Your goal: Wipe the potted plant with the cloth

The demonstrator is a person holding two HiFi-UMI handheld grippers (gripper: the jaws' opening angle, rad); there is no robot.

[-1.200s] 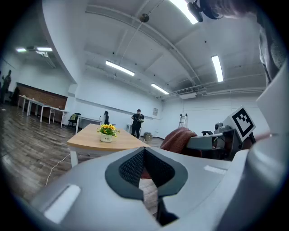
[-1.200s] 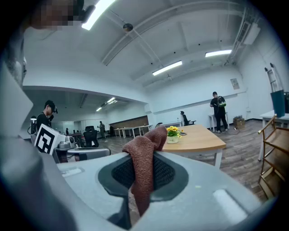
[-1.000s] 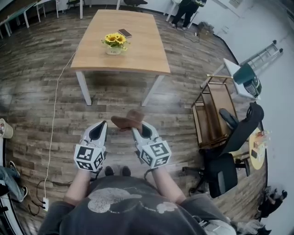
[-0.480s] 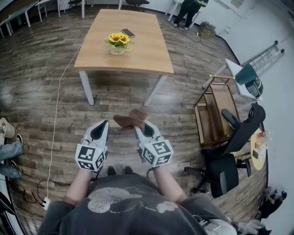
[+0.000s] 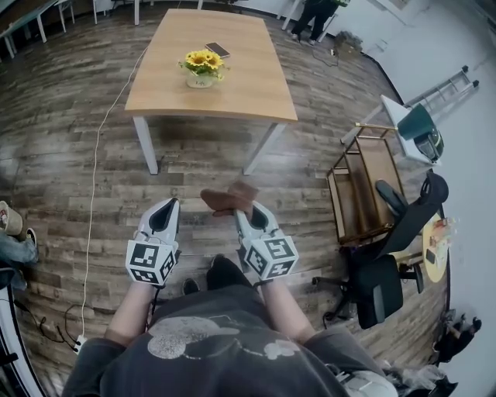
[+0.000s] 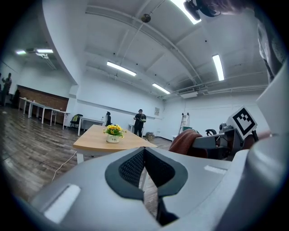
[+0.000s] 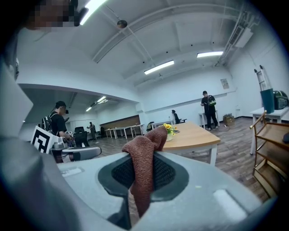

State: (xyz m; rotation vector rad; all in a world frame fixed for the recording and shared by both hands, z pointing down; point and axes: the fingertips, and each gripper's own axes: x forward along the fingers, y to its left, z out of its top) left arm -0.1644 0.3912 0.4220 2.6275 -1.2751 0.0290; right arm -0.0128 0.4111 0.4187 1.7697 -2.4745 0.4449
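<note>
Cloth (image 7: 143,167) first since it's the closest thing: a reddish-brown knit rag pinched between the fingers of the right gripper (image 7: 141,155); those fingers are clamped right on it, with a fold bunched up above the tips and a strip hanging down through the gap. From the head view the cloth (image 5: 227,198) pokes out forward of the right gripper (image 5: 245,214) as a crumpled lump, up in the air over the wood floor (image 5: 62,155) and touching nothing else. The left gripper (image 5: 165,205) sits just beside it on the left, pointing the same way; its fingers are closed together with nothing between them, and the left gripper view shows the dark pads meeting edge to edge.

Further out is the potted plant (image 5: 202,67): yellow sunflowers in a small white pot, standing upright on the light wood tabletop (image 5: 240,93), well apart from both grippers and straight ahead of them. In the right gripper view the potted plant (image 7: 168,130) peeks out just past the top fold of the cloth. A phone (image 5: 218,50) lies flat on the tabletop just behind the pot. A white cable (image 5: 94,178) trails across the floor on the table's left side. Off to the right there's a wooden cart (image 5: 360,194) and a black office chair (image 5: 384,283). Way at the back a person (image 5: 314,15) in dark clothes stands beyond the far end of the table.
</note>
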